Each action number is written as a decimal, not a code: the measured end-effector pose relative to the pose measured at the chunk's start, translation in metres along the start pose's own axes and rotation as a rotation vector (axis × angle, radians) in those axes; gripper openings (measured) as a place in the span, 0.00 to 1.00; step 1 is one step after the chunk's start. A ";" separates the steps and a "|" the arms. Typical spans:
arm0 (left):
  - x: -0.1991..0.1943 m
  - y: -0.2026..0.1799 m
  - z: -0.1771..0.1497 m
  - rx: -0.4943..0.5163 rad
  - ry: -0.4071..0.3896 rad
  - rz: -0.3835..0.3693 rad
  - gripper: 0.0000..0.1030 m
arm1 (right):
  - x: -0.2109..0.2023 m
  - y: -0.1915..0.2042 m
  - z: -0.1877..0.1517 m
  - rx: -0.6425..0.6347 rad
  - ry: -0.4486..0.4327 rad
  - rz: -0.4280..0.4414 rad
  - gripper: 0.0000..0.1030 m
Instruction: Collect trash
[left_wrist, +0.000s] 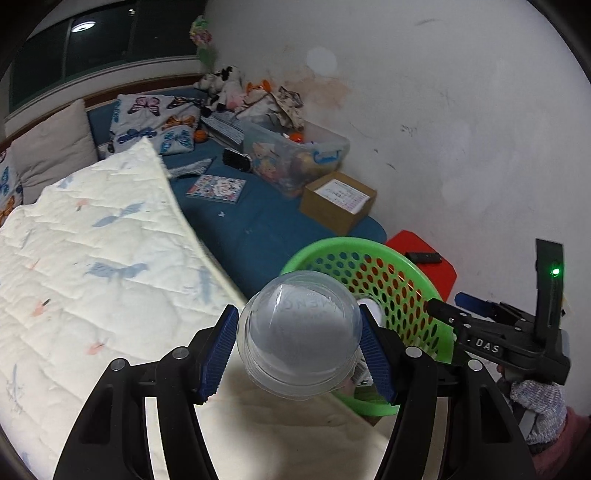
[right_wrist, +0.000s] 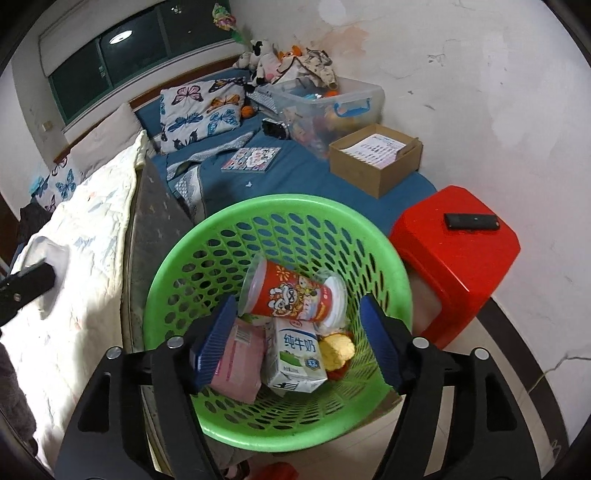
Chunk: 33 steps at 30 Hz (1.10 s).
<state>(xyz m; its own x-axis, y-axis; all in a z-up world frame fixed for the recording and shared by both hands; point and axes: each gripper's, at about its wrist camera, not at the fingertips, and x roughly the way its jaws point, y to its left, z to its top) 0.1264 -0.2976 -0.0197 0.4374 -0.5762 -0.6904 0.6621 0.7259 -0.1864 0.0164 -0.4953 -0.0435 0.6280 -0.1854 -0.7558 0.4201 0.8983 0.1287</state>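
left wrist: over bed | right wrist: above basket (right_wrist: 236, 218) | shared: basket

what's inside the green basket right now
In the green basket lie a red printed cup on its side, a white milk carton, a pink packet and something yellow. Whatever lies beneath them is covered.

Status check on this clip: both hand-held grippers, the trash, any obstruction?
Left hand-held gripper shut on clear plastic cup, short of green perforated basket. Right hand-held gripper open, empty, over basket. Nothing blocking.
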 end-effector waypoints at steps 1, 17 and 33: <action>0.005 -0.006 0.000 0.008 0.009 -0.004 0.61 | -0.002 -0.001 -0.001 0.003 0.000 0.002 0.70; 0.045 -0.039 -0.003 0.057 0.087 -0.041 0.69 | -0.017 -0.016 -0.011 0.037 -0.004 0.008 0.73; 0.009 -0.031 -0.010 0.062 0.034 -0.016 0.78 | -0.035 0.006 -0.017 0.021 -0.022 0.052 0.76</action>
<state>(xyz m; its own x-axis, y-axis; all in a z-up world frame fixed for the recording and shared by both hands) 0.1034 -0.3211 -0.0271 0.4058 -0.5736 -0.7115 0.7056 0.6914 -0.1550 -0.0145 -0.4770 -0.0271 0.6635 -0.1477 -0.7334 0.4004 0.8982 0.1813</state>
